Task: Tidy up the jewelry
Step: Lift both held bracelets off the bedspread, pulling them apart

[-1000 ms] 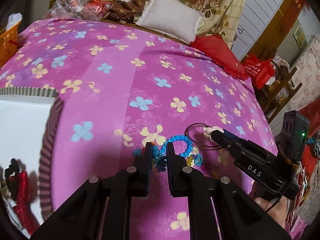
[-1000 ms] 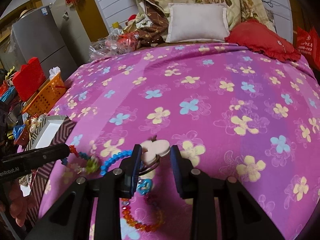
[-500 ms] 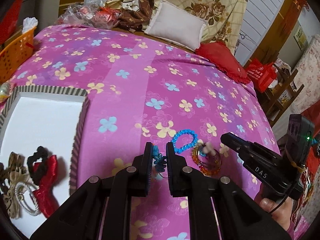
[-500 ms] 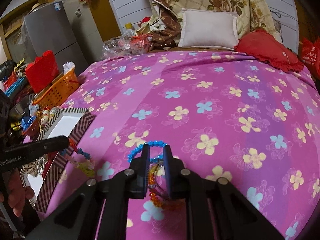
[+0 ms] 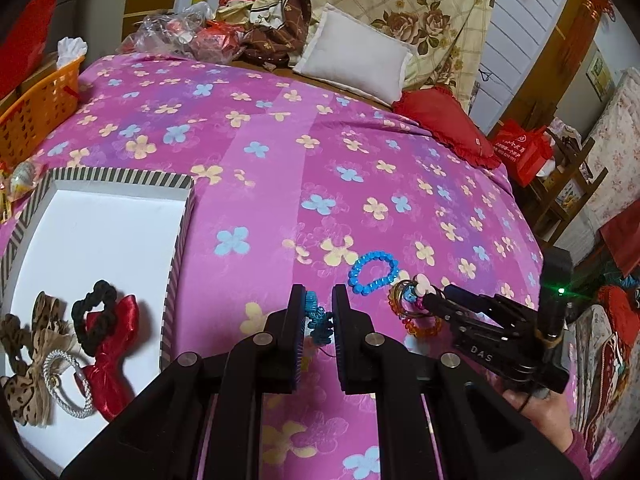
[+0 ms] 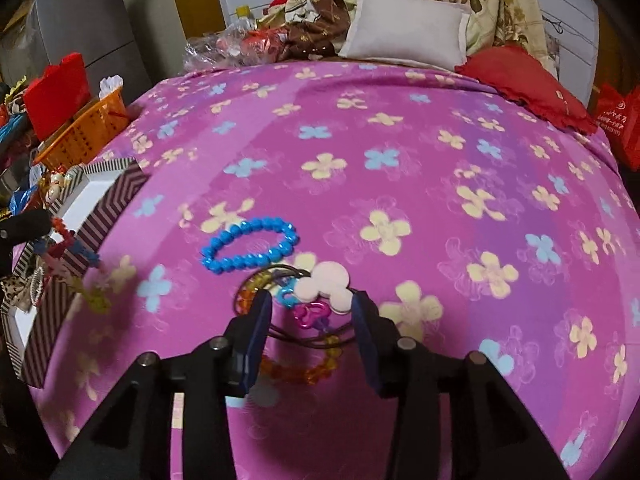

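Left wrist view: a bed covered by a pink floral sheet (image 5: 280, 168) fills the frame, with a white pillow (image 5: 356, 66) and a red frilled cushion (image 5: 444, 124) at its far end before a rose-print quilt. An orange plastic basket (image 5: 38, 108) stands past the bed's left edge. On the near left lies a striped-rim box (image 5: 120, 178) with a white floor, holding a leopard-print bow, a black scrunchie and a red satin bow; most of its floor is bare. The left gripper (image 5: 320, 312) is clamped on a teal knotted cord ornament (image 5: 318, 322), lifted above the sheet. Just beyond lies a blue bead bracelet (image 5: 374, 272), a closed loop on open sheet. The right gripper (image 5: 432, 302) reaches into the pile beside it, a person's hand (image 5: 540, 408) behind.

Right wrist view: wide, uncluttered sheet stretches ahead and to the right. The right gripper (image 6: 312, 308) has its jaws opening, straddling a white mouse-shaped charm (image 6: 324, 284) on a dark ring, with pink and blue clips and an amber bead bracelet (image 6: 296, 372) beneath; the pads do not press on them. The blue bracelet (image 6: 250, 246) lies just beyond. At left, the left gripper's tip (image 6: 24, 226) dangles its blurred ornament by the box wall (image 6: 100, 220).
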